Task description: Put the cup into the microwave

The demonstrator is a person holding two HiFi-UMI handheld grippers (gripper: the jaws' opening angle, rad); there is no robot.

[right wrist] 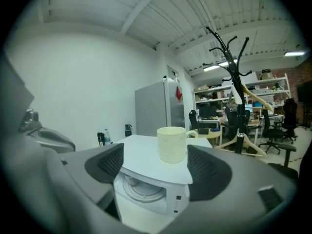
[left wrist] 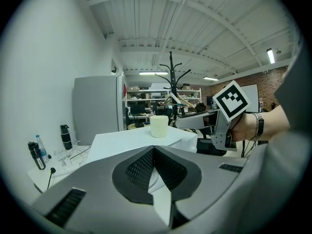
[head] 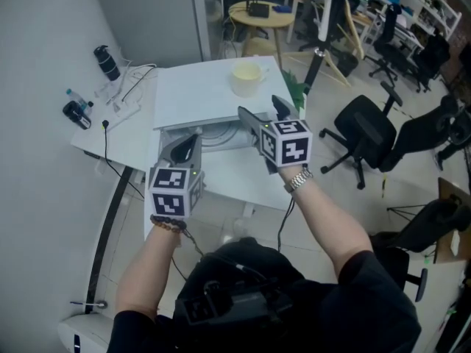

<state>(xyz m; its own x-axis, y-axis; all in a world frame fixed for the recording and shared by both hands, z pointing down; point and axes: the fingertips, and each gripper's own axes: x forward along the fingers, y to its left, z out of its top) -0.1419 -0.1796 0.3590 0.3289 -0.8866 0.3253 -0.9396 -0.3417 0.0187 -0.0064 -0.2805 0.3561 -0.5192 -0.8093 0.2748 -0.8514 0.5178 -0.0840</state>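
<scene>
A: Step in hand?

B: Approach to grasp. Cup (head: 246, 77) stands upright on top of the microwave (head: 193, 94), untouched; the cavity below looks open. Right gripper (head: 266, 116) is spread wide and holds nothing. Left gripper (head: 190, 145) is pressed together, empty.

A: Next?

B: Probably advance the right gripper, straddle the cup body, then close.

You face a white table (head: 99, 134). A white microwave (head: 199, 98) sits on it with its cavity open toward you. A cream cup (head: 246, 78) stands upright on the microwave's flat top, near the right edge. On the left part of the table, apart from the microwave, you have an upright black bottle (head: 107, 62) and a clear bottle (head: 76, 98). White cables (head: 132, 87) lie between the bottles and the microwave.
</scene>
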